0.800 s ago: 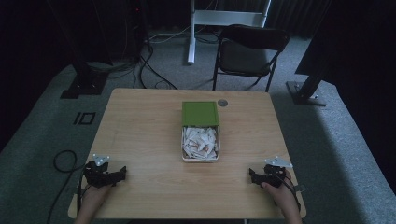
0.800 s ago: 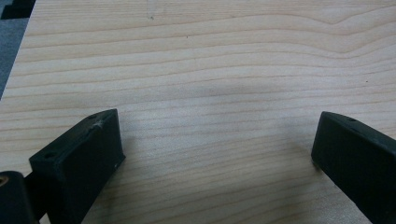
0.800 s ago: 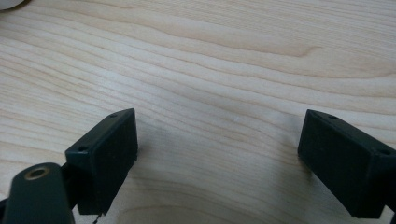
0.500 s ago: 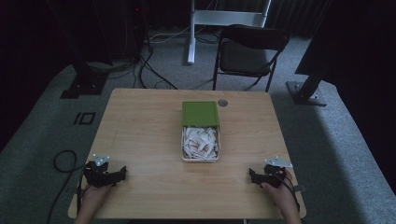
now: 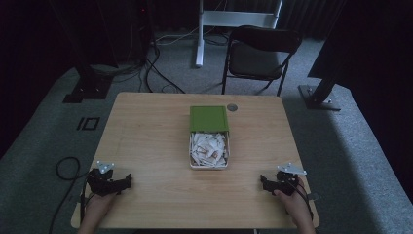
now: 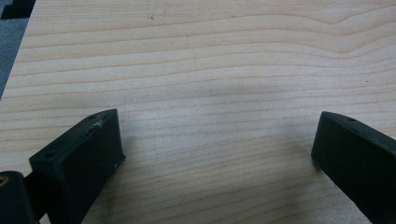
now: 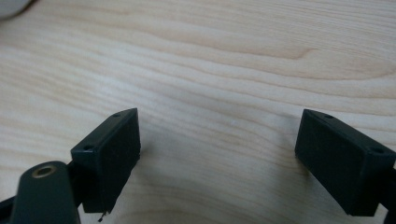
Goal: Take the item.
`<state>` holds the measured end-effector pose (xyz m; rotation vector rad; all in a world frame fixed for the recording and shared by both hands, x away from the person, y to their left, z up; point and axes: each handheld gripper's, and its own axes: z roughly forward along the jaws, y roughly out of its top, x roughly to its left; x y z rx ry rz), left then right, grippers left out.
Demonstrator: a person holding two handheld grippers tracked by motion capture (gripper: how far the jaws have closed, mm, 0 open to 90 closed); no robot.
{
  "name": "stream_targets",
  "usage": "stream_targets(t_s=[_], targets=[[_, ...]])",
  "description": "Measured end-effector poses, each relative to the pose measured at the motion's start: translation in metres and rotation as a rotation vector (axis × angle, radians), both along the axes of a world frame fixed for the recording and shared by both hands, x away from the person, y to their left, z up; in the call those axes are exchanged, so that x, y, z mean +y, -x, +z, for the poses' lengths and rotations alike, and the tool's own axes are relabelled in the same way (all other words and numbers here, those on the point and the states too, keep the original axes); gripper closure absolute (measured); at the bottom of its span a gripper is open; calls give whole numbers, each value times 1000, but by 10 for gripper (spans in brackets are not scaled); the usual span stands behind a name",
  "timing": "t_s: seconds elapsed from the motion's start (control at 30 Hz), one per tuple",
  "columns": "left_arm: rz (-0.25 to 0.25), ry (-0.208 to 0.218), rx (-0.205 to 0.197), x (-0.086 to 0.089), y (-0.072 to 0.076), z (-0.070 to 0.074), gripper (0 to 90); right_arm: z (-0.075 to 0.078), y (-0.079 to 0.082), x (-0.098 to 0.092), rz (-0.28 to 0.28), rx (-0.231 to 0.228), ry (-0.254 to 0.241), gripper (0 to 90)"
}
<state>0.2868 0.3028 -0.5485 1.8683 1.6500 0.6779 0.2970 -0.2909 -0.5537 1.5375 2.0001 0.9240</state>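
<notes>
Your left tool and right tool rest gaping, empty, at the worktop's near corners. The box mid-worktop looks light — grip its rim; the paper scraps crush easily.

The high view looks forward and down from above my side of the table, far enough back to take in the whole top, the floor and a chair beyond. My left gripper camera and right gripper camera each look along their jaws, close over bare wood. All three views share that tabletop.
</notes>
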Motion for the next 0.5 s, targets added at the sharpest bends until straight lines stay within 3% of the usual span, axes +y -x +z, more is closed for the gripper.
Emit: stream_targets(t_s=[0.03, 0.27, 0.5], targets=[[0, 0, 0, 0, 0, 0, 27, 1, -1, -1, -18, 3, -24, 144], [0, 0, 0, 0, 0, 0, 27, 7, -6, 0, -35, -11, -17, 155], [0, 0, 0, 0, 0, 0, 27, 24, -8, 6, -9, -39, -25, 153]])
